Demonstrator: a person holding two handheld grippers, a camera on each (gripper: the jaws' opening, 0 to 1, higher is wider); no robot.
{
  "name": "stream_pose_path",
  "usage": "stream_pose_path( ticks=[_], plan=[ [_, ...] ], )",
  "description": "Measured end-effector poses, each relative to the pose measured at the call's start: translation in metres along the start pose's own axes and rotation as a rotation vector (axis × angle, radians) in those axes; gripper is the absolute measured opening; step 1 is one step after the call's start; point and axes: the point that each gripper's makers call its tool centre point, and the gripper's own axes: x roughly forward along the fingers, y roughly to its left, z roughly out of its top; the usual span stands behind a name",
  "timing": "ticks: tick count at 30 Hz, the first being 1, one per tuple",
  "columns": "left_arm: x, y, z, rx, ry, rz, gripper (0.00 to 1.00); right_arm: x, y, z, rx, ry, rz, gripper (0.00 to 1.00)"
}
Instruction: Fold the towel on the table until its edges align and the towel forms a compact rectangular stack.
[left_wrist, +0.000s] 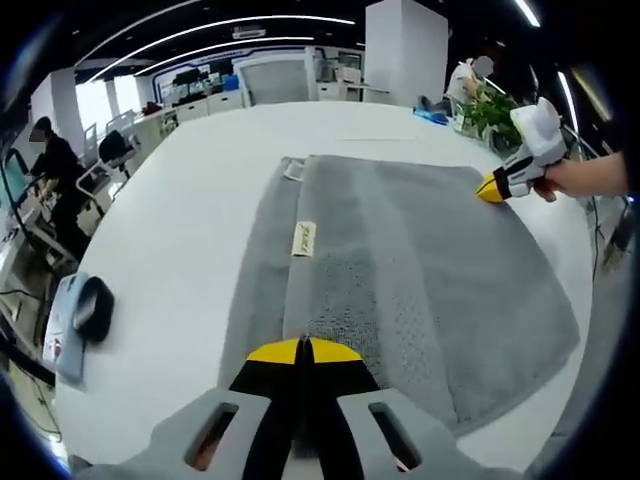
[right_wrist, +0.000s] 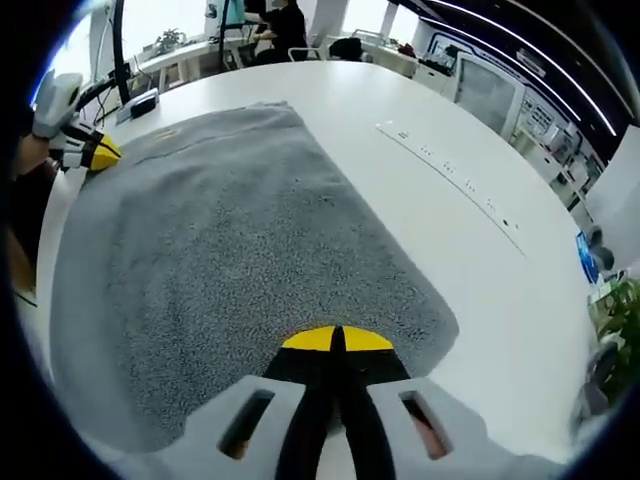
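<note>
On table (left_wrist: 180, 230), L gripper (left_wrist: 303, 347) & R gripper (right_wrist: 336, 338) closed on towel (left_wrist: 400, 270).

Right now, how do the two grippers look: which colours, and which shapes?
Both grippers look alike. The left gripper has two black jaws with yellow tips, rising from a light grey body with two slot-shaped openings. The right gripper has the same black jaws, yellow tips and grey slotted body. Seen from the left gripper view, it has a white upper housing.
</note>
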Motion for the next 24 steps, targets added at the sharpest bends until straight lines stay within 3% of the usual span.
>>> stream_pose_path(
  ticks=[4,7,13,15,18,24],
  plan=[
    [0.003,-0.001,0.002,0.033,0.011,0.002,0.01,-0.002,-0.001,-0.004,0.002,-0.002,-0.007,0.0],
    [0.004,-0.002,0.003,0.057,0.014,0.012,0.01,-0.004,-0.003,-0.007,0.067,-0.008,-0.002,0.0],
    [0.009,-0.002,0.008,0.075,0.024,-0.005,0.01,-0.008,-0.002,-0.014,0.108,-0.001,-0.025,0.0],
    [0.011,-0.003,0.009,0.073,0.027,-0.011,0.01,-0.01,0.0,-0.016,0.083,-0.004,-0.047,0.0],
    [0.013,-0.006,0.011,0.13,0.043,-0.012,0.01,-0.011,0.0,-0.018,0.066,0.004,-0.055,0.0],
    [0.014,-0.008,0.015,0.184,0.073,-0.021,0.01,-0.014,-0.002,-0.021,0.119,0.008,-0.053,0.0]
  ],
)
